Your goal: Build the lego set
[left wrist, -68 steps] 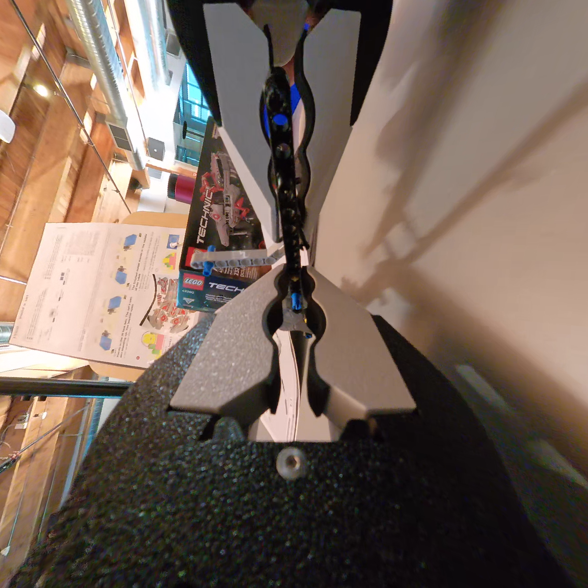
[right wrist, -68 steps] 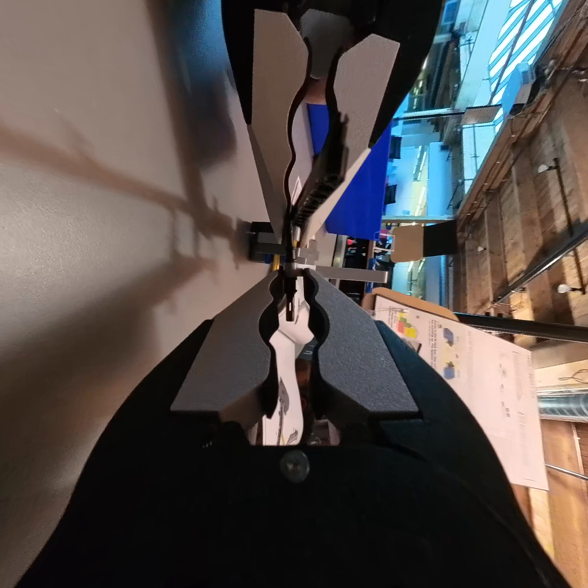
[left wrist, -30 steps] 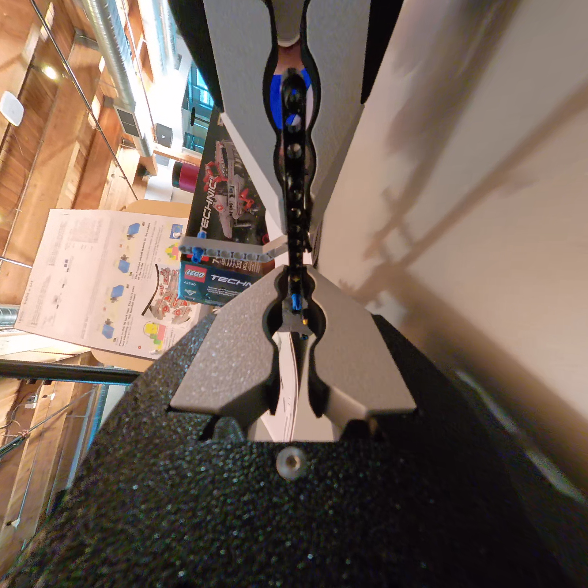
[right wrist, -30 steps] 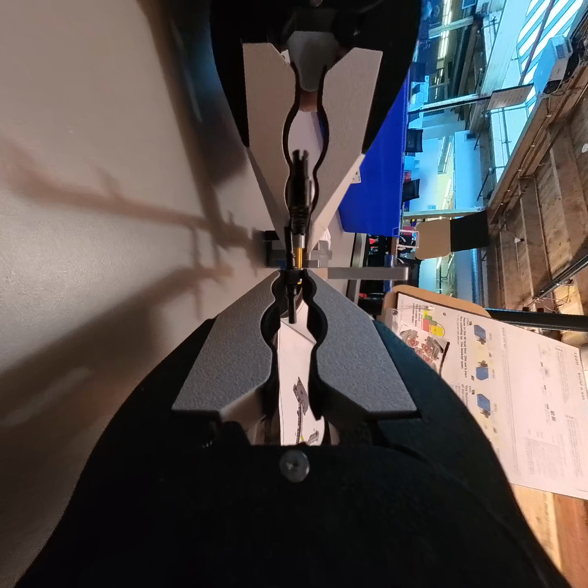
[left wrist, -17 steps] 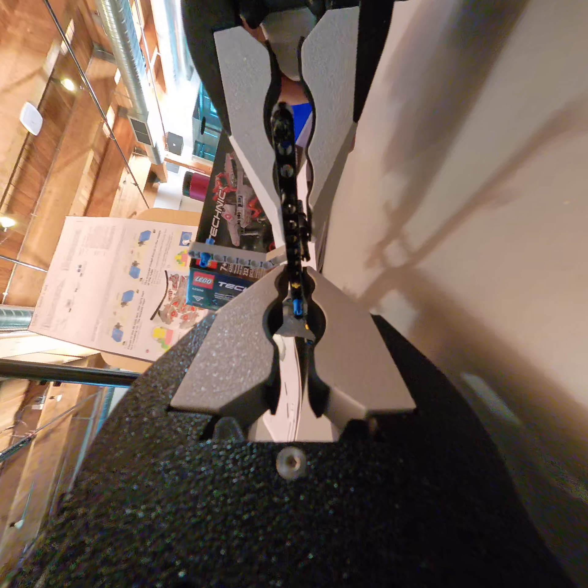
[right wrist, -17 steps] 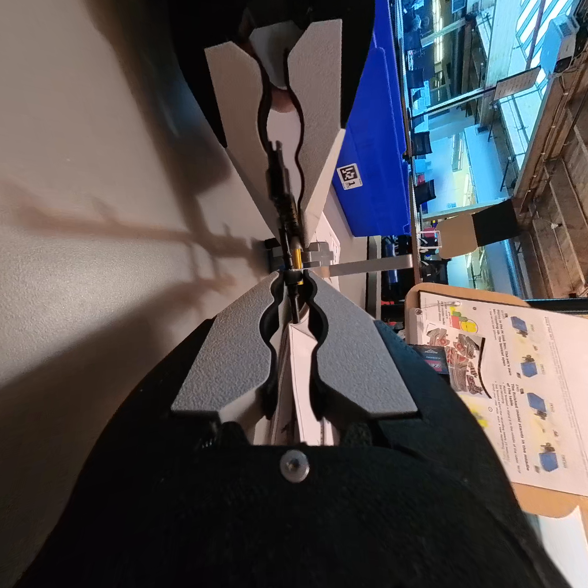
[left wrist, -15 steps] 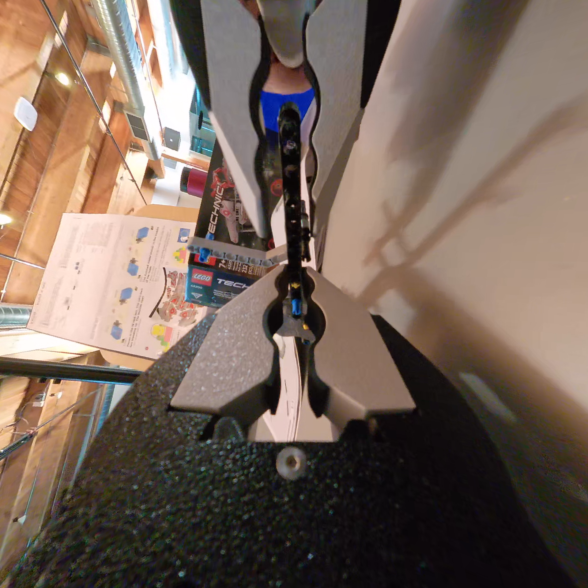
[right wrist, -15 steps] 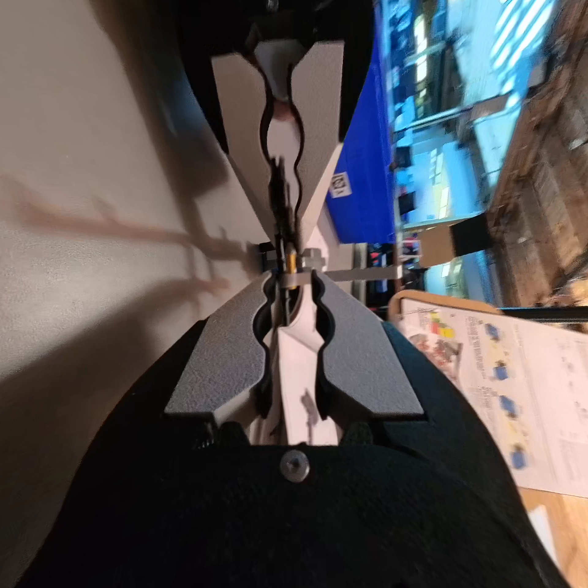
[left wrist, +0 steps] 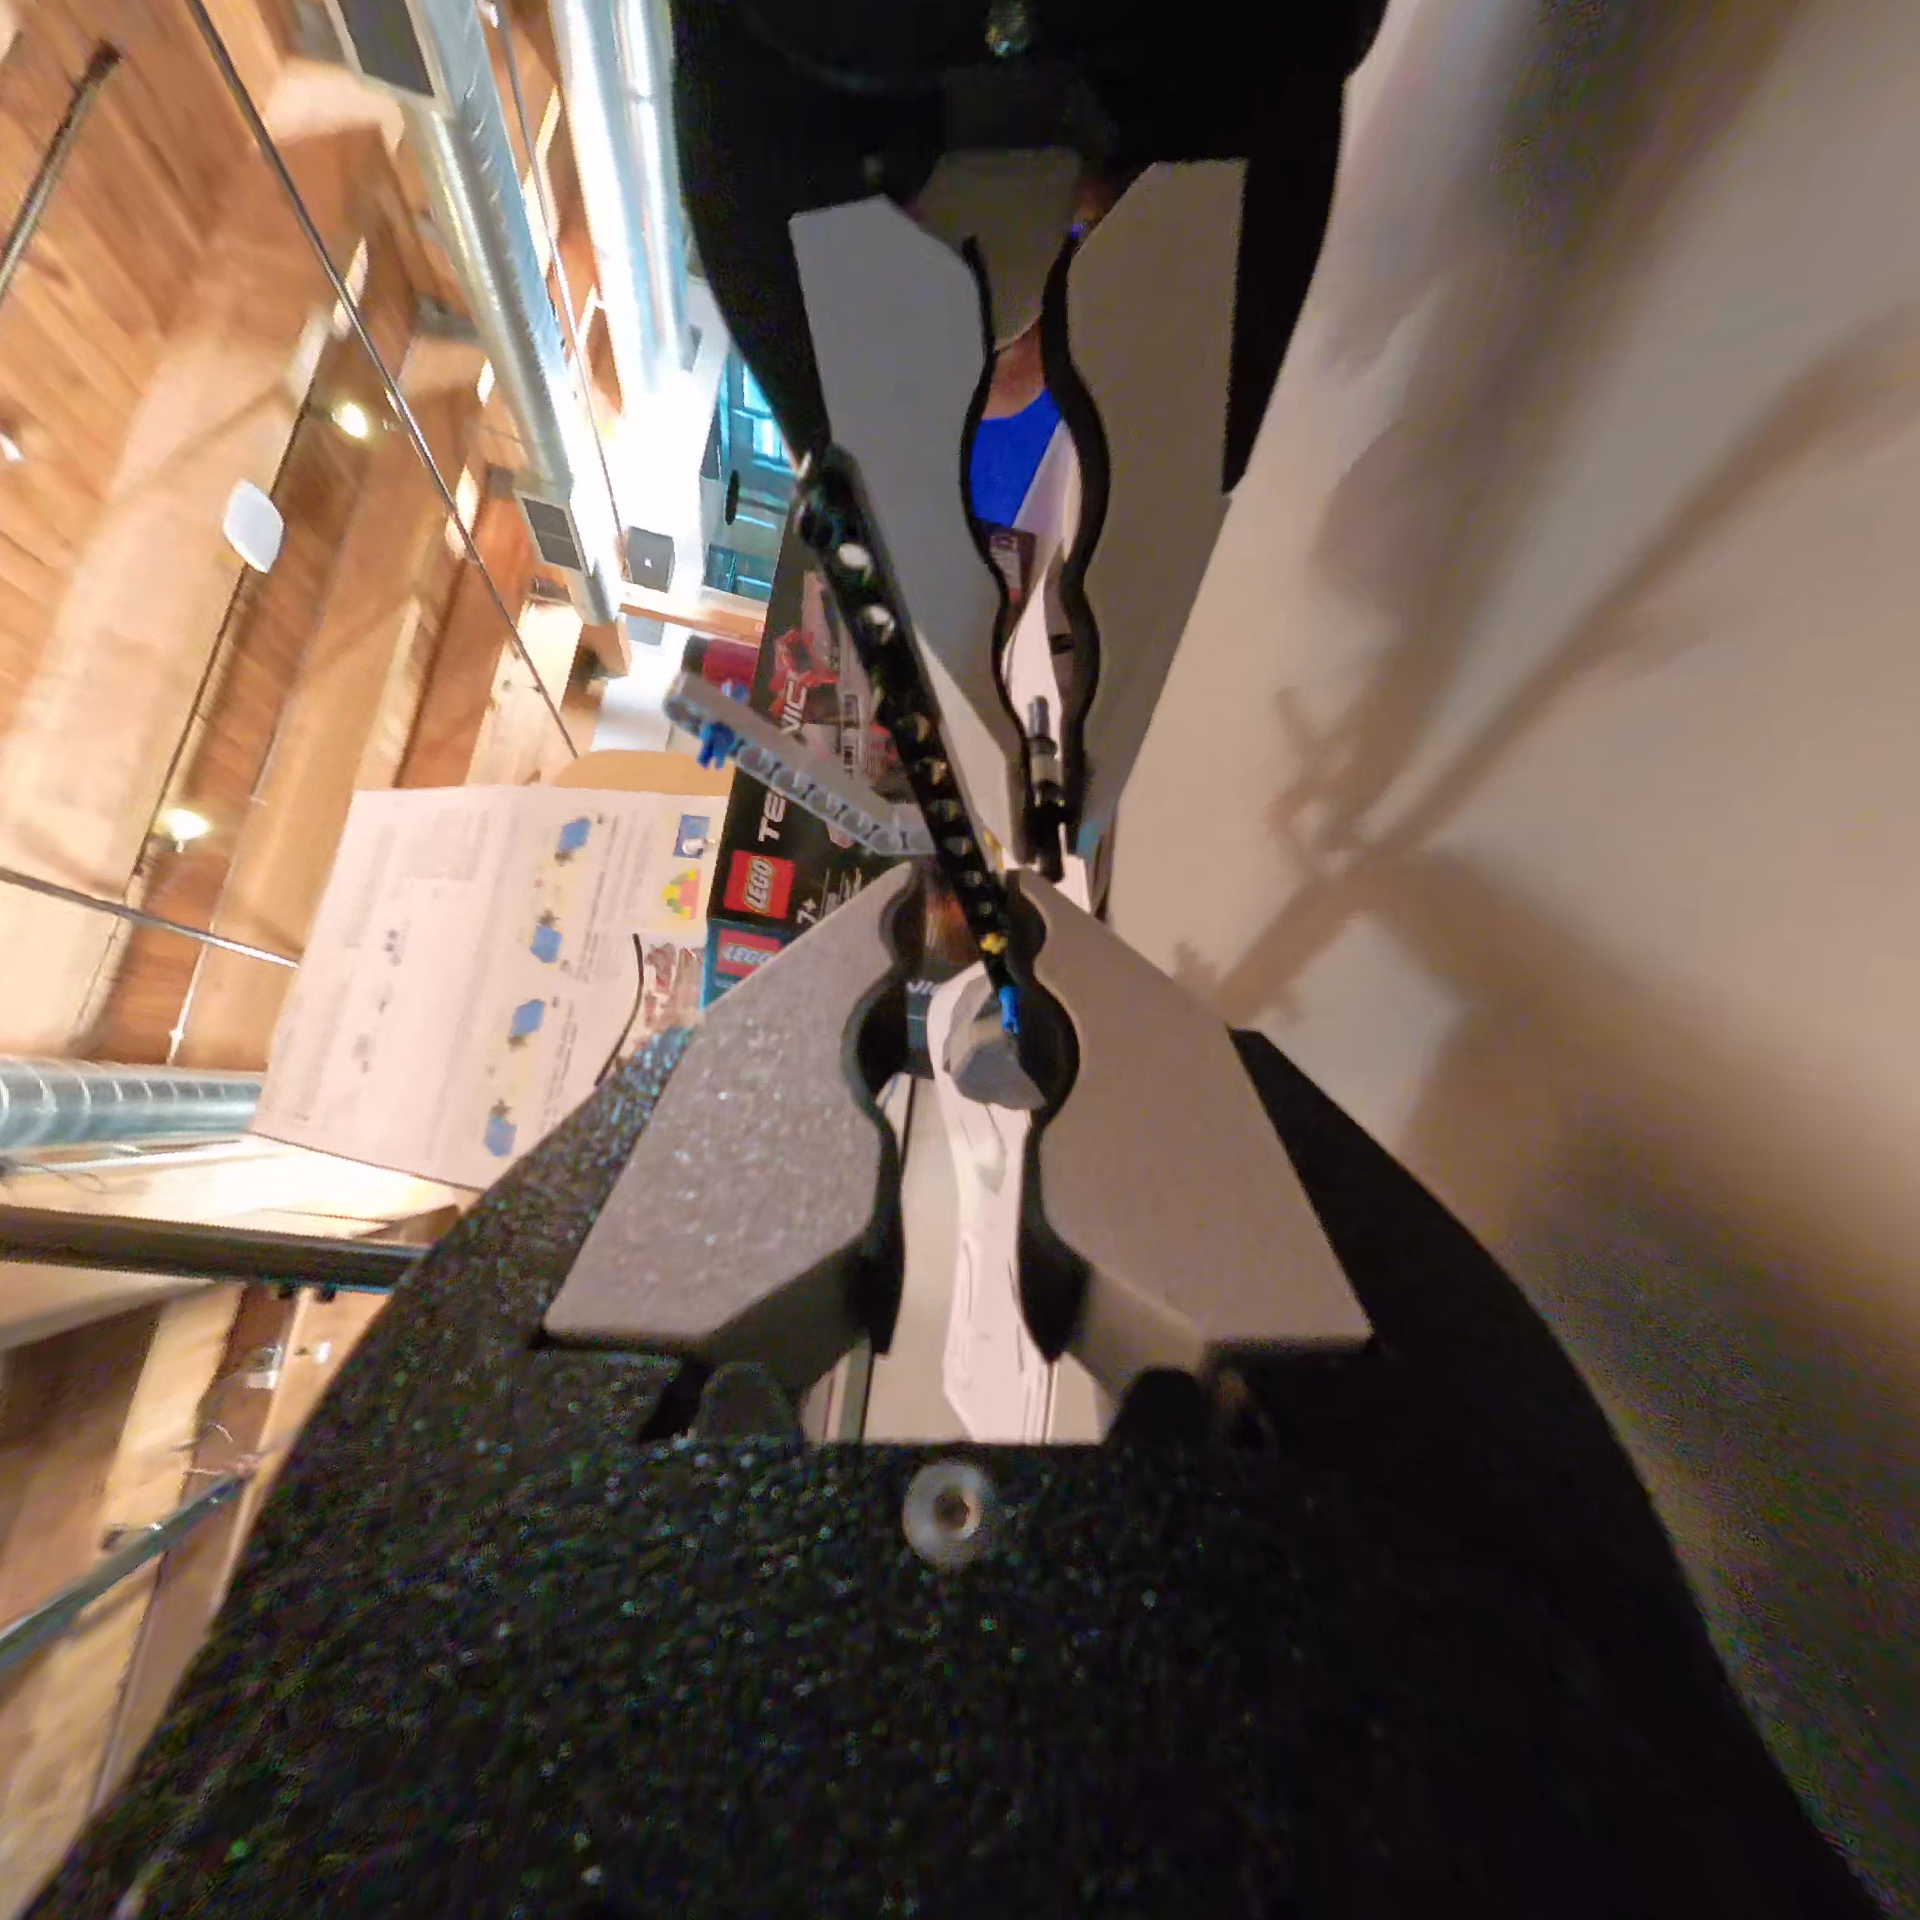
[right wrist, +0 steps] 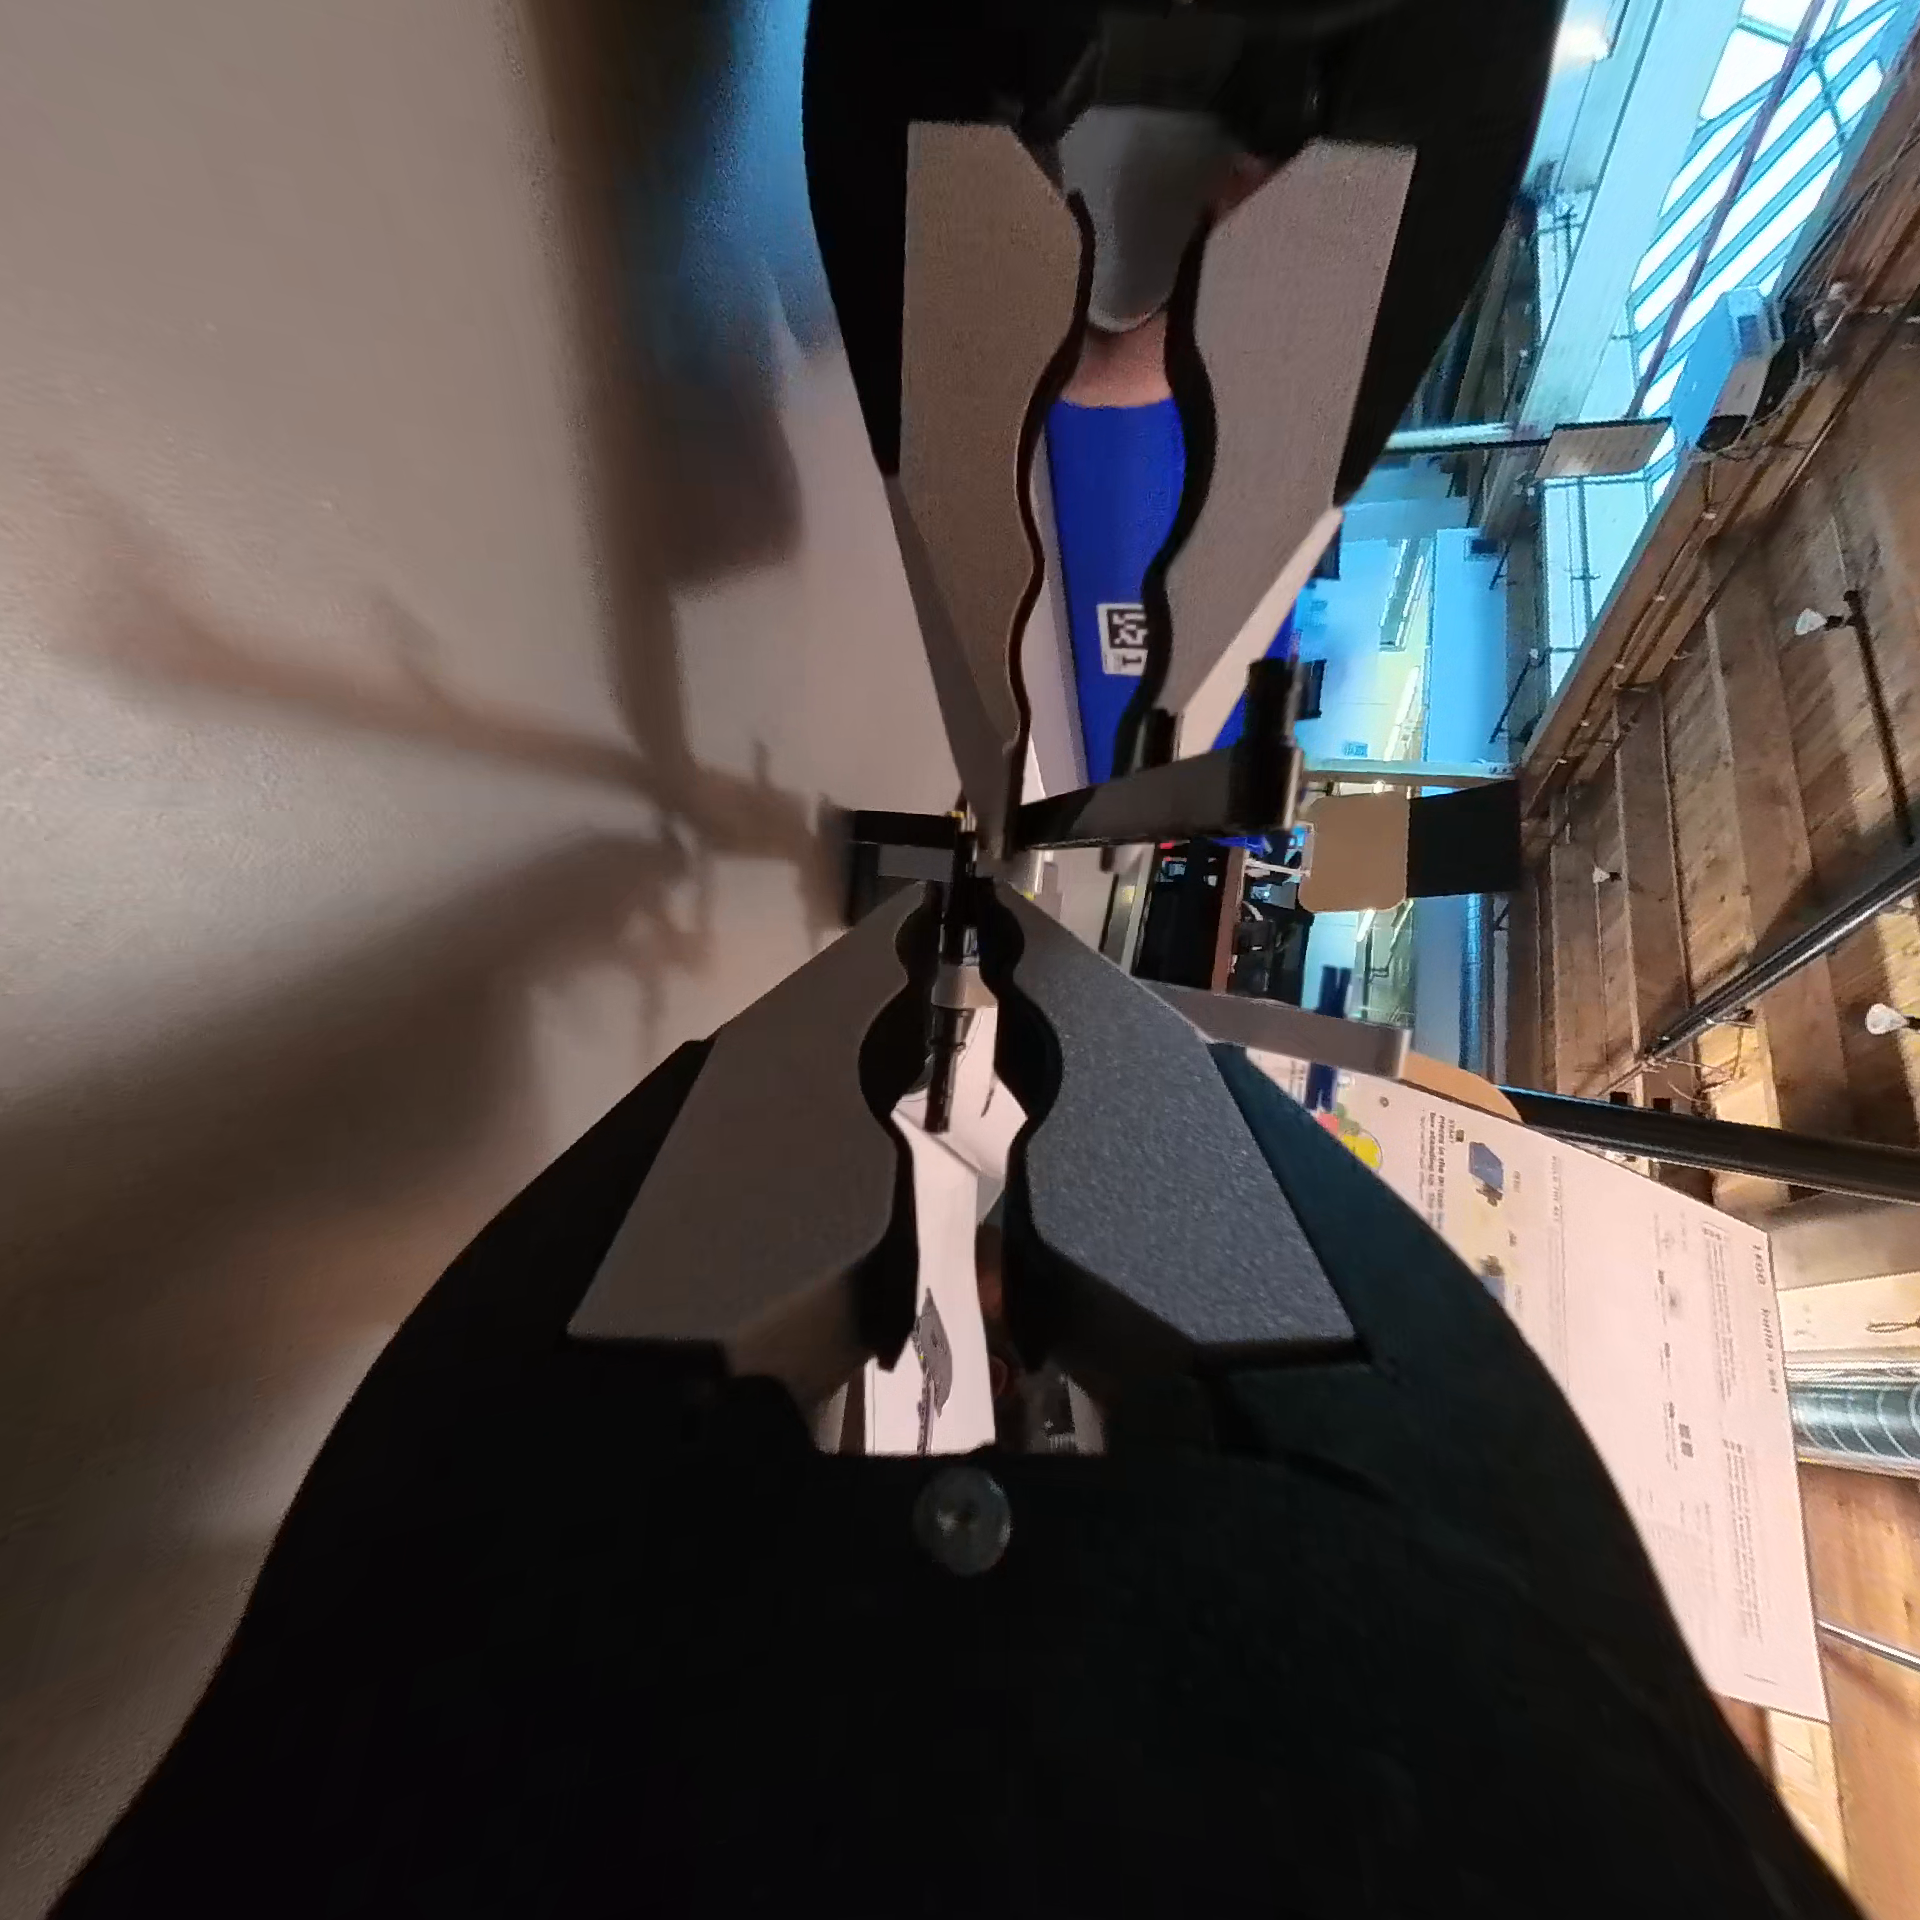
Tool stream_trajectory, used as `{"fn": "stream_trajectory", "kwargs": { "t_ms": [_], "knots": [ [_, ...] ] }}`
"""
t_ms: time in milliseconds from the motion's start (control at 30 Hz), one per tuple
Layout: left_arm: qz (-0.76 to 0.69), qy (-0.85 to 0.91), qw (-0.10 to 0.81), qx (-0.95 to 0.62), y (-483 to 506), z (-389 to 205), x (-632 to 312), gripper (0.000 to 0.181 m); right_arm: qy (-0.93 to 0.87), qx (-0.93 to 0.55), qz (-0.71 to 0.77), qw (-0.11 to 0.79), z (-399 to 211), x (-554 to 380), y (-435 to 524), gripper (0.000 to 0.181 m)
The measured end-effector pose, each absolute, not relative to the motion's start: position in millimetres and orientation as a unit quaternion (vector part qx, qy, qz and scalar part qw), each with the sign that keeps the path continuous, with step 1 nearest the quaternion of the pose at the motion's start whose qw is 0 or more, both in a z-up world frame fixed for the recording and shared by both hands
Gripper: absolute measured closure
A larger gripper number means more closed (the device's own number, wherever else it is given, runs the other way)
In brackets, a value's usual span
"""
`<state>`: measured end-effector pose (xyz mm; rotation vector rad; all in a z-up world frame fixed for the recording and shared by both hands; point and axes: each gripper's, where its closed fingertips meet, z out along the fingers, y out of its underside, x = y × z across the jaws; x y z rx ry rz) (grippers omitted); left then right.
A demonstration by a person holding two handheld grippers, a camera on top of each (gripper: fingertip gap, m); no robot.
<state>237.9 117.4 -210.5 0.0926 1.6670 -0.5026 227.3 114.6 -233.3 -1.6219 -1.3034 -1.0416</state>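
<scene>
Right gripper (left wrist: 1039,862) just let go of black beam (left wrist: 914,717), now nips small pin (right wrist: 951,997). Left gripper (left wrist: 966,904) clenched on beam, now tilted. Pin insertion likely next.

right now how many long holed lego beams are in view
2: a long black holed plastic beam between the left gripper's fingers, and a light grey holed beam branching sideways from it. More may be hidden.

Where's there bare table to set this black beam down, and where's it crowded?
Free: the bare tabletop on the side away from the Lego box, crossed only by shadows. Crowded: the box and instruction sheet stand along the other side, and a printed page lies right by the left gripper and right gripper, meeting tip to tip.
</scene>
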Motion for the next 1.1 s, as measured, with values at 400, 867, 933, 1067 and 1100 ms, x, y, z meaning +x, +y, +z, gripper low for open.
{"fn": "stream_trajectory", "kwargs": {
  "t_ms": [400, 867, 933, 1067, 1100],
  "knots": [
    [-0.211, 0.749, 0.624, 0.067, 110, -218, 233, 0.176, -0.493, -0.687, -0.344, 0.409, -235, 227, 110, 0.178],
    [-0.228, 0.751, 0.615, 0.071, 108, -226, 231, 0.177, -0.487, -0.689, -0.321, 0.43, -235, 223, 112, 0.178],
    [-0.23, 0.755, 0.61, 0.068, 109, -228, 232, 0.176, -0.5, -0.679, -0.341, 0.416, -238, 223, 113, 0.179],
    [-0.228, 0.761, 0.603, 0.067, 109, -233, 233, 0.176, -0.514, -0.669, -0.358, 0.401, -241, 223, 115, 0.179],
    [-0.224, 0.761, 0.605, 0.069, 109, -233, 234, 0.176, -0.511, -0.668, -0.36, 0.403, -242, 223, 117, 0.179]
  ]
}}
